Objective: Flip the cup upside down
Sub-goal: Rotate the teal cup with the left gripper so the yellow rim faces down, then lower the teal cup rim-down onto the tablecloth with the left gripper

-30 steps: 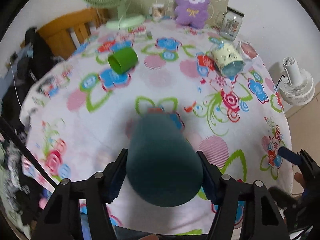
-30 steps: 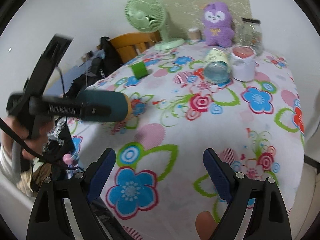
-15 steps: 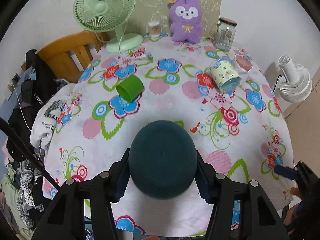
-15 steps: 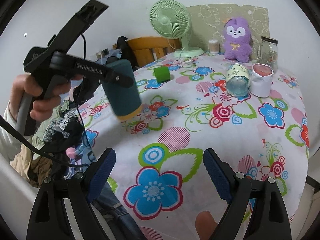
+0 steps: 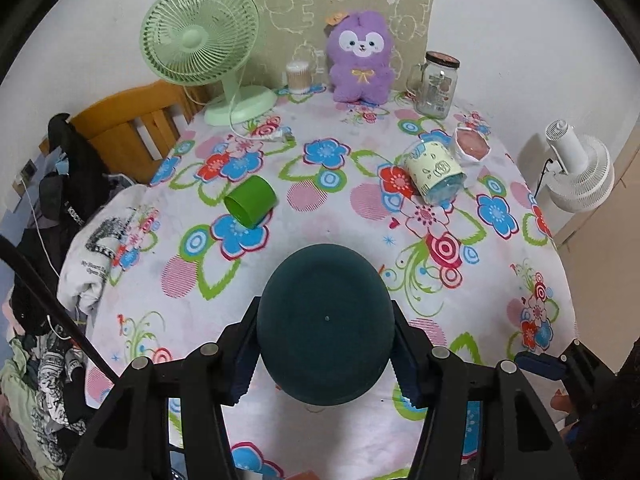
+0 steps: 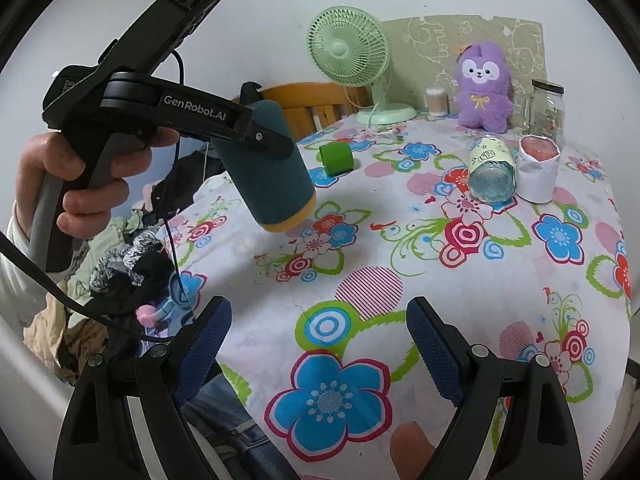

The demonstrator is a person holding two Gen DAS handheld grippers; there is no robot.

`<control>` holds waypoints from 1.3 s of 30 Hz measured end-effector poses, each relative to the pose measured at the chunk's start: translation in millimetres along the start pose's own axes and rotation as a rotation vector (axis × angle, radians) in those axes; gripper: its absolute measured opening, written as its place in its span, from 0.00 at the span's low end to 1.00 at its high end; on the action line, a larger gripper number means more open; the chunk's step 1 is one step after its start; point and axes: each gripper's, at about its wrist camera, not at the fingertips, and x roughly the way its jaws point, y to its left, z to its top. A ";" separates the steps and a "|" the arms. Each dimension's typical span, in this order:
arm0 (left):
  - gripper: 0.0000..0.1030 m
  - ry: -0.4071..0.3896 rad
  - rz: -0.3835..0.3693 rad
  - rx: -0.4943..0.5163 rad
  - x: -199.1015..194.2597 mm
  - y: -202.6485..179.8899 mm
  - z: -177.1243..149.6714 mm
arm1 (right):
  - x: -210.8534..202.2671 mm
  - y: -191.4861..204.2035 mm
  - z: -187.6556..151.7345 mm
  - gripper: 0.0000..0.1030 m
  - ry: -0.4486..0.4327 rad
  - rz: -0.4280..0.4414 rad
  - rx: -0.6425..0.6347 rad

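Since a second ago the dark teal cup [image 6: 272,168] has swung from lying nearly level in the left gripper [image 5: 324,352] to hanging mouth-down and tilted, and it has come up higher above the flowered tablecloth [image 6: 400,248].

From the left wrist camera the cup's closed base fills the lower middle: a smooth, matte, dark teal dome with a tiny dot at its centre. Both blue-padded fingers press its sides at 9 and 3 o'clock, so that claw is clamped on the cup. From the right wrist camera the cup sits at about 10 o'clock, held in the air clear of the cloth. Its body is teal with a yellow-orange band around the rim, and the rim points down toward 5 o'clock. A hand [image 6: 76,184] grips the handle of the left tool.

The right gripper [image 6: 320,344] is spread wide with nothing between its blue pads, low over the near edge of the table.

Farther back on the cloth, a small green cup [image 5: 250,201] lies on its side at 11 o'clock from the held cup. A pale printed cup [image 5: 434,171] lies on its side at 1 o'clock, touching or just beside a white-wrapped pink cup [image 5: 473,146]. At the far edge stand a green fan [image 5: 202,42], a purple plush toy [image 5: 360,64] and a glass jar [image 5: 436,84].
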 end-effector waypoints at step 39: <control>0.63 0.130 -0.016 0.004 70.8 -6.3 4.5 | 12.8 -10.8 3.4 0.88 0.022 -0.025 0.044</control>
